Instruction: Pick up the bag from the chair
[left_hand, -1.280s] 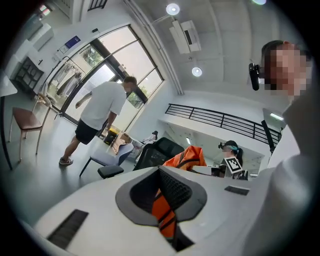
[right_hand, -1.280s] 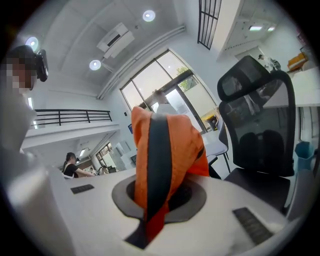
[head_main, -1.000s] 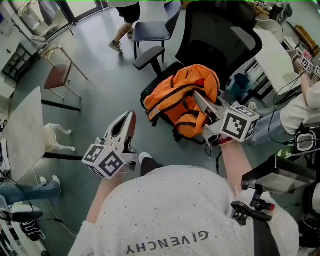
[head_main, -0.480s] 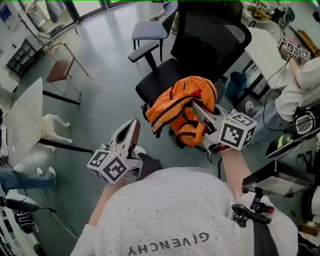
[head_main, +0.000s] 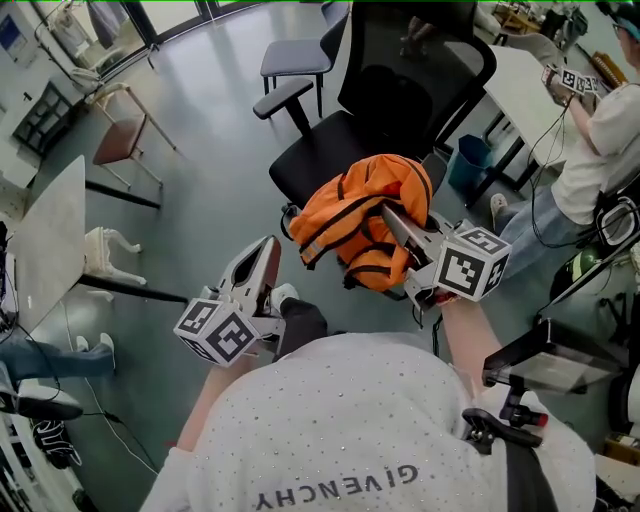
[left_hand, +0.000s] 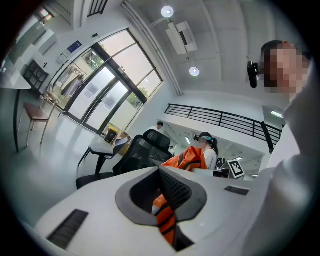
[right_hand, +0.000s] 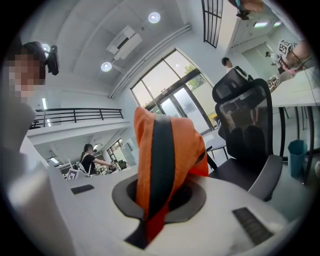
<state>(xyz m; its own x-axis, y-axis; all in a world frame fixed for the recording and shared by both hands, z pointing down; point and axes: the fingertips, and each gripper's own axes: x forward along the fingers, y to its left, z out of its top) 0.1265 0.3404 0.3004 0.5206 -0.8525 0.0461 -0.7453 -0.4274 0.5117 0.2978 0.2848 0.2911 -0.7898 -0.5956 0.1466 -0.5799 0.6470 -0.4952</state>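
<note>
On my head view the far left holds a white table (head_main: 50, 240) and, beyond it, a brown-seated chair (head_main: 116, 143). Next comes my left gripper (head_main: 265, 245), low in the picture and just left of the bag. Its own view shows me the jaws drawn together on an orange strap (left_hand: 166, 222) with dark bars across it, which runs out of the pads toward the camera. I read it as a strap of the bag, so this side has its grip. The bag (head_main: 362, 215) itself, orange with dark webbing and a pale strip, hangs bunched between my two grippers, just in front of the near edge of the black office chair (head_main: 325, 150). Whether it touches the seat I cannot tell from here. My right gripper (head_main: 392, 216) reaches into the bag from the right, its tips buried in the cloth. In the right gripper view the jaws are pinched tight on a fold of orange fabric with a dark band down its middle, which stands up out of them. Further right a blue bin (head_main: 468, 165) stands beside a white desk (head_main: 525, 90), and a seated person (head_main: 590, 130) is at the picture's edge
</note>
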